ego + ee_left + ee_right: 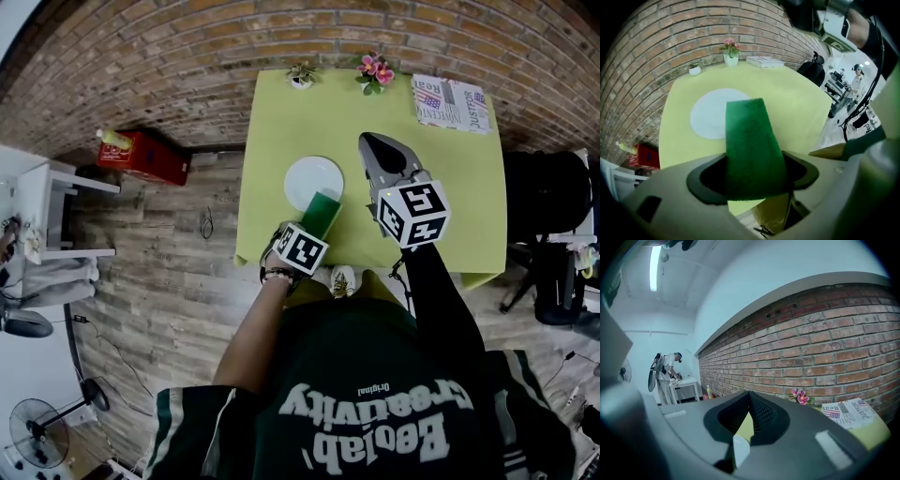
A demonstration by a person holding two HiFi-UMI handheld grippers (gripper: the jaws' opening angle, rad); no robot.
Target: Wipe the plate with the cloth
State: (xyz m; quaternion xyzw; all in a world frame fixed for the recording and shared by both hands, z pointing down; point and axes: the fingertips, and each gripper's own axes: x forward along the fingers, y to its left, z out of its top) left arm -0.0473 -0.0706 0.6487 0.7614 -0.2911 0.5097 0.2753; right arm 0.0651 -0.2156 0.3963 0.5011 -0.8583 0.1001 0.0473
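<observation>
From the head view, we are holding the left tongs (305, 242) over the near edge of the bench (450, 178). They are clamping a green cloth (322, 212) whose free end is reaching the near rim of the white plate (309, 176). The plate is sitting in the bench's left half, not far from its left edge. The right tongs (373, 142) are hovering beside the plate with nothing in them.

In the left gripper view, the left tongs (754, 176) are gripping the cloth (752, 145) by one end, and it is stretching toward the plate (708, 115). We cannot tell whether it is touching.

In the right gripper view, the right tongs (749, 413) are pinched together at the tips and carrying nothing. A sliver of plate (740, 448) is showing below them.

We are judging that nothing is steadying the plate, so a hard wipe could push it toward the left edge. The cloth could also fold under itself.
</observation>
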